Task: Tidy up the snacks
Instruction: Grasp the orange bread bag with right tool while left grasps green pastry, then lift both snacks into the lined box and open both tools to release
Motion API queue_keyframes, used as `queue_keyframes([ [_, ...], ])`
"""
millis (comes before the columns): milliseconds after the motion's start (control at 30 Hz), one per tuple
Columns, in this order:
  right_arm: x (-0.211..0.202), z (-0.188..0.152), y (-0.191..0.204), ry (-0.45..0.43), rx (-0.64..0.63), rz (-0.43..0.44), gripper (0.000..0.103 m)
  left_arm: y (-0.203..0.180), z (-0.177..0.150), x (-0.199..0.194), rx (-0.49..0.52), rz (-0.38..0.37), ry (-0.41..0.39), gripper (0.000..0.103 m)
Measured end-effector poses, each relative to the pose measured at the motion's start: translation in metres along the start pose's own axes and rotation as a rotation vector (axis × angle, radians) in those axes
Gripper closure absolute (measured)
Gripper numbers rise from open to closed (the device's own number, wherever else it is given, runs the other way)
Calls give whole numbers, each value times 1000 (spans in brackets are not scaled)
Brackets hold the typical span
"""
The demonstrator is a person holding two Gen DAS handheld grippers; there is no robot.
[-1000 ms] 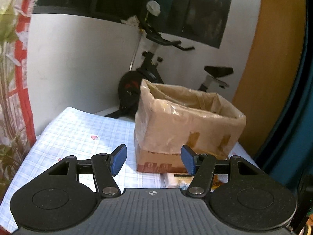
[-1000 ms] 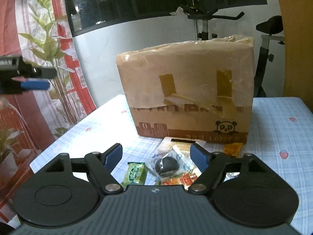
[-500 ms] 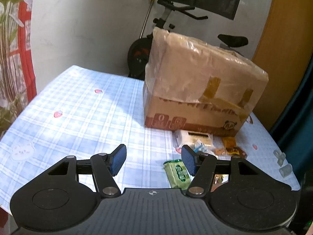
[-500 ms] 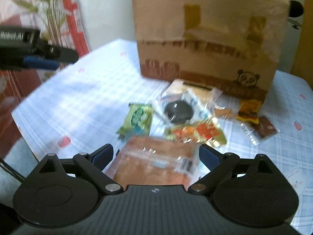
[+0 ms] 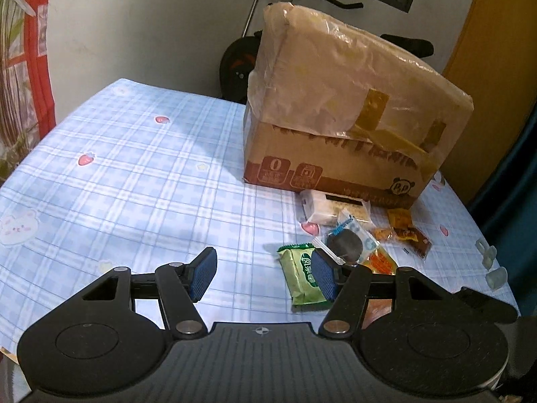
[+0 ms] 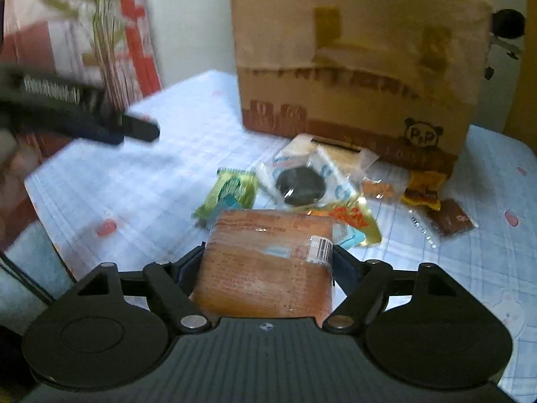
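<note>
Several snack packets lie on the checked tablecloth before a cardboard box [image 5: 352, 114] lined with plastic, also in the right wrist view [image 6: 355, 57]. My left gripper [image 5: 263, 273] is open and empty, its right pad beside a green packet [image 5: 302, 273]. My right gripper [image 6: 266, 263] has its fingers on both sides of a big orange-brown packet [image 6: 265, 262]; the pads touch it or nearly so. Beyond it lie the green packet [image 6: 231, 191], a clear packet with a dark round cookie [image 6: 300, 184], a yellow-orange packet [image 6: 355, 221] and a brown one [image 6: 449, 220].
The tablecloth [image 5: 134, 174] covers the table; its left edge shows in the right wrist view [image 6: 43, 215]. An exercise bike [image 5: 241, 60] stands behind the box. Small pale clips [image 5: 491, 265] lie at the table's right edge. My left gripper shows blurred in the right wrist view [image 6: 100, 124].
Both grippers tilted down toward the table. The right one came down around the orange-brown packet and its fingers closed in on it. The left one lowered near the green packet.
</note>
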State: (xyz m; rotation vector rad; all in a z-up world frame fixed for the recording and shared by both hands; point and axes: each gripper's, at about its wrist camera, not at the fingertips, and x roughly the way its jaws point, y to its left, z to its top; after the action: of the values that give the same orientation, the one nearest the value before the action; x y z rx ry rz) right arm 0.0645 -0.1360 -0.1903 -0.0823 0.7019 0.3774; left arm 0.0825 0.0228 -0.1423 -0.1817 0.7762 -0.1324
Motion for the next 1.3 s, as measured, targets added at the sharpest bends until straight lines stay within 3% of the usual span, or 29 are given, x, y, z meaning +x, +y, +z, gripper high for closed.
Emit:
queue_keyframes([
  [100,-9,2,-13,-69,24,9,24,-3,0,5,0,-5,9,38],
  [333,-11,-2,-46,-246,-75,-29,24,-12,0,22,-5,-32,31,39],
  [533,9,-5,-72,-263,-49,-101,24,-27,-3,45,25,-28,70,39],
  [967,10,-11,-86,-232,37,-97,24,-51,-8,92,93,39,130,41],
  [1200,12,-10,-80,-225,3,-99,24,-49,-13,95,110,64,120,61],
  [1300,12,-10,-81,-225,7,-96,23,-47,-16,92,105,53,115,63],
])
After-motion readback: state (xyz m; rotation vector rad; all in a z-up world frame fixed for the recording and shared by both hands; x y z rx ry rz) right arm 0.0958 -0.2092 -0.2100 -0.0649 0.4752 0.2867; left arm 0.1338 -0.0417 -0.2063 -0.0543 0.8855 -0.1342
